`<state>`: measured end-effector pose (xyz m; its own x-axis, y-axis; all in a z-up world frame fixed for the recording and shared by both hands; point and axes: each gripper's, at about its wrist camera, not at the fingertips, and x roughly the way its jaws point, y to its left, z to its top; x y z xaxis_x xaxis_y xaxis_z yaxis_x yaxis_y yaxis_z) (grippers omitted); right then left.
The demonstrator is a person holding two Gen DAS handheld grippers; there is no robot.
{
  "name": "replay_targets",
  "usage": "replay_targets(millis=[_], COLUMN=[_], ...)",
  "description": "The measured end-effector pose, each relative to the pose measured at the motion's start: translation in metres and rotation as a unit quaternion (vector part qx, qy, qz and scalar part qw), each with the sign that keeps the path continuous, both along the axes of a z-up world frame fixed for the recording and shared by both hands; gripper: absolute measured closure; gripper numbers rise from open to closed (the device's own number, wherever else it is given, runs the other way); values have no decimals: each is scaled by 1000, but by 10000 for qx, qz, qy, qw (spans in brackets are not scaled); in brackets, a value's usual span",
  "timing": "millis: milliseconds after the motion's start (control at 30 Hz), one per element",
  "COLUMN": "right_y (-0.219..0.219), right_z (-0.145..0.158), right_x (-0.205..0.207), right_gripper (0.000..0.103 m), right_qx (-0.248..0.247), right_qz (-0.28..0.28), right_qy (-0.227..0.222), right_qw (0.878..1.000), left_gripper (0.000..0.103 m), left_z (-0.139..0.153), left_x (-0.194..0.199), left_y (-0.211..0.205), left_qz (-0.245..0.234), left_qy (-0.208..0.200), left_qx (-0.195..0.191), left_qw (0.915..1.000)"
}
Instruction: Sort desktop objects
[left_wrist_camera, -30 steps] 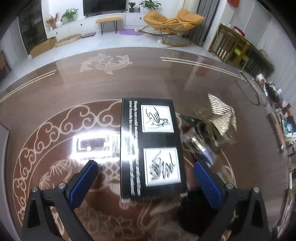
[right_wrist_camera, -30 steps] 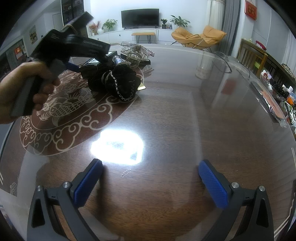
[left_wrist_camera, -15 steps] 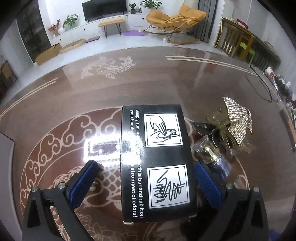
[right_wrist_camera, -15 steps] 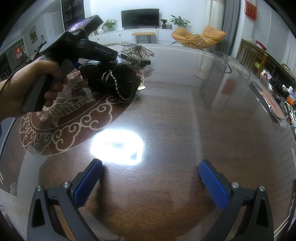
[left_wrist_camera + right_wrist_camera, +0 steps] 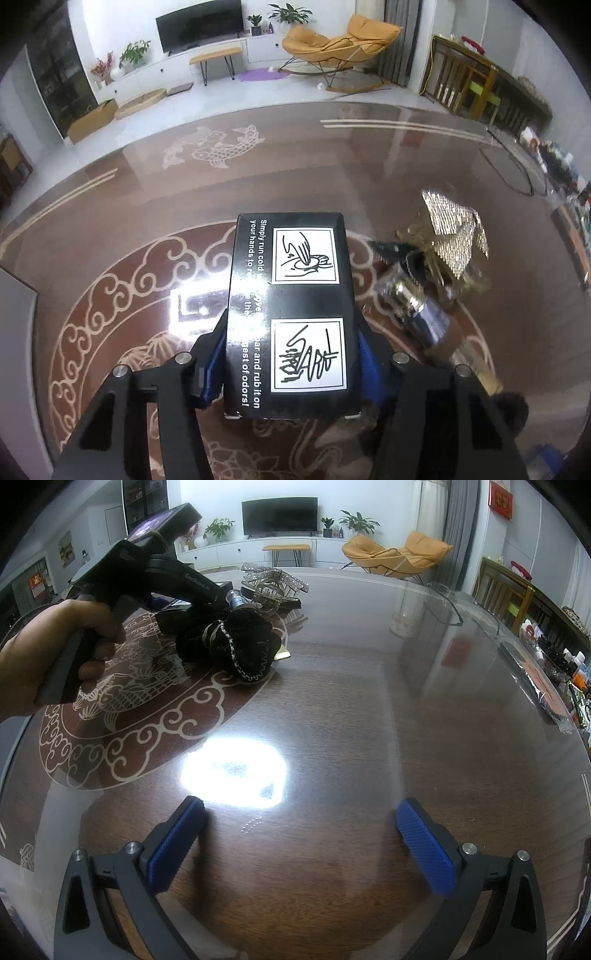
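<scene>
The left hand-held gripper [image 5: 291, 354] pinches a black box [image 5: 291, 295] between its blue pads [image 5: 212, 363], one pad against each long side of the box near its close end. The box is a flat, oblong carton, matte black, with its long axis pointing away from the camera. Its top face carries two white square panels with black line drawings, one behind the other, and a column of white lettering along the left edge; the legible part reads "Simply run cold" and "of odors!". In the left wrist view the box sits over the cloud-scroll pattern of the desk [image 5: 110, 221]; whether its underside touches the desk cannot be told.

To the right of the box lies a cluster of items: a small glass bottle [image 5: 413, 306] with a metallic neck, lying on its side, and beyond it a rhinestone bow [image 5: 452, 229] with gold-coloured parts. A black velvet scrunchie [image 5: 240, 650] with a silver chain across it lies at the near edge of the cluster in the right wrist view, just beside the left hand-held gripper.

The right hand-held gripper [image 5: 301, 838] is spread wide, with nothing between its pads, above a bare, glossy part of the desk, well apart from the cluster. The person's left hand [image 5: 55, 657] grips the handle of the left hand-held gripper.
</scene>
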<state>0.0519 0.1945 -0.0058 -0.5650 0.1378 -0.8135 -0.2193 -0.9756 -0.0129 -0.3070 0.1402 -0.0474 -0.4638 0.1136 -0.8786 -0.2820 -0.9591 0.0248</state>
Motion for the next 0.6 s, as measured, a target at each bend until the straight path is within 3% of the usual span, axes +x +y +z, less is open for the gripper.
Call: replay_targets(millis=[300,600], right_y=[0,0], right_z=[0,0], right_x=[0,0], right_gripper=[0,0], right_qx=[0,0], right_qz=[0,0], right_qy=[0,0], right_qw=[10000,10000], left_gripper=[45,45], left_z=[-2,-7], left_x=[40,125], left_y=[-35,-91], left_qz=[204,369], left_qy=[95,178], left_qx=[71,87], left_qw=[9997,9991])
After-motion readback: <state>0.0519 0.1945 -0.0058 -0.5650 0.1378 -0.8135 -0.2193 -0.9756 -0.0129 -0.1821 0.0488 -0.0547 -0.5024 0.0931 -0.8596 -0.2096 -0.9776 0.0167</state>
